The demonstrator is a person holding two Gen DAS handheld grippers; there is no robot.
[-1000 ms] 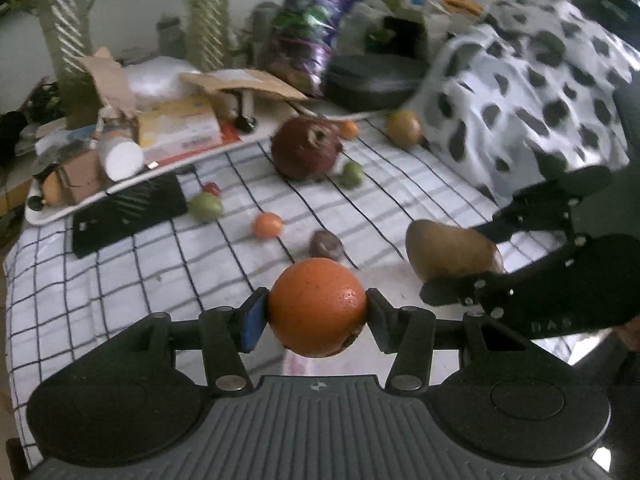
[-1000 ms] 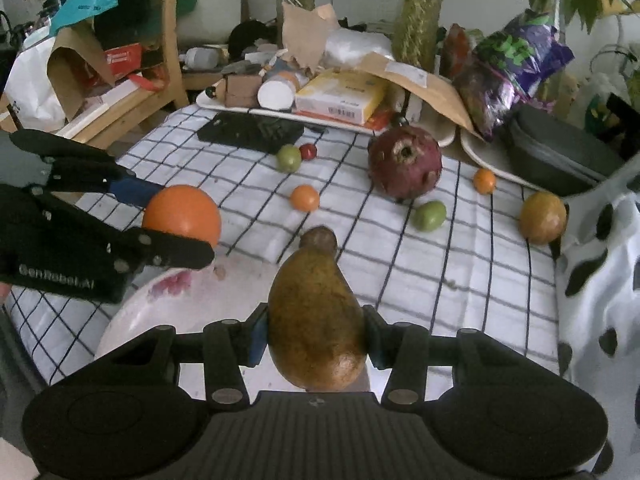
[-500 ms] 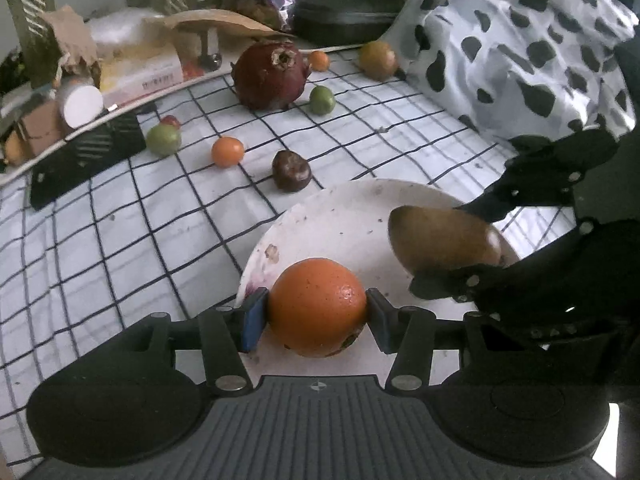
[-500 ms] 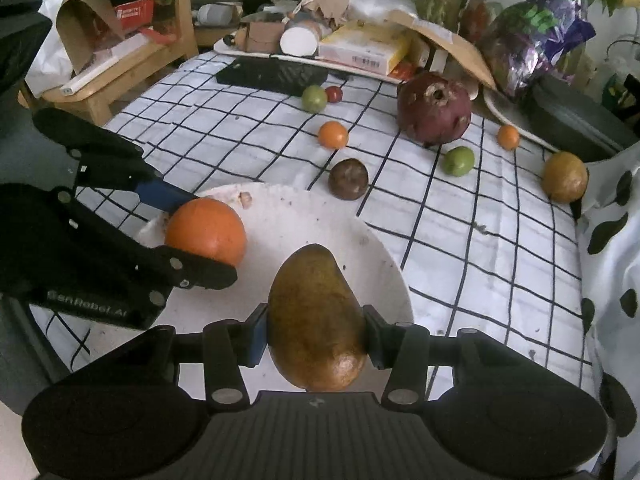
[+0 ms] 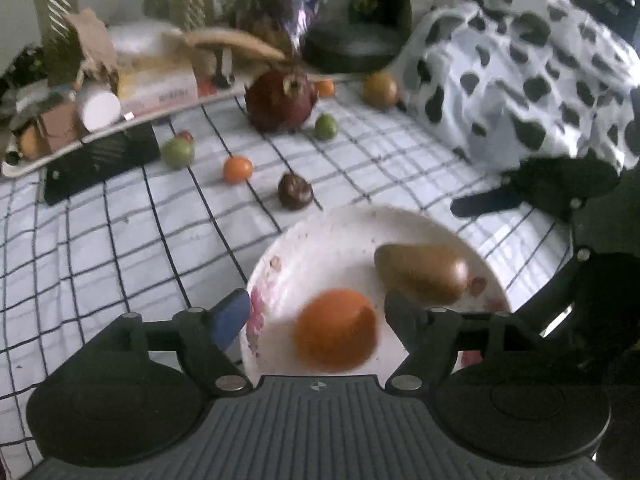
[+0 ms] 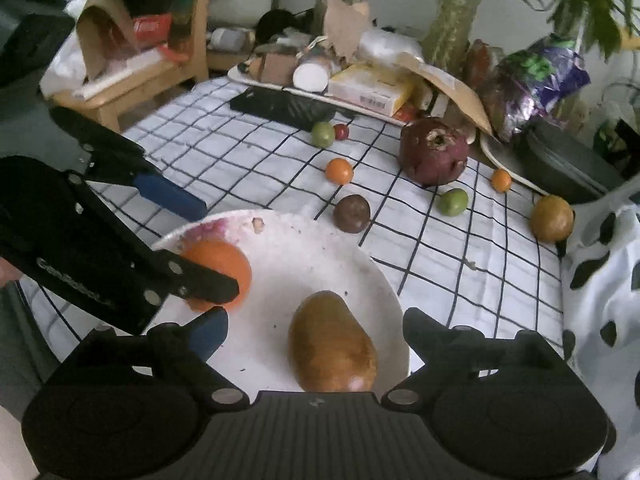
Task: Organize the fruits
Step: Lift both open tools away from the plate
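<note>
Orange [image 5: 335, 330] blurred in left view, half-hidden behind left gripper [image 6: 208, 248] in right.

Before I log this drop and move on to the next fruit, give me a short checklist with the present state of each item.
1. Orange out of the left gripper: ok; its jaws have just been opening and the pads stand apart from it.
2. Brown fruit out of the right gripper: ok; jaws just opened wide, no contact.
3. Both fruits inside the white plate: ok.
4. Orange at rest: cannot tell, it is blurred in the left wrist view.
5. Next fruit clear to approach: ok; the dark round fruit lies alone on the checked cloth just beyond the plate.
</note>
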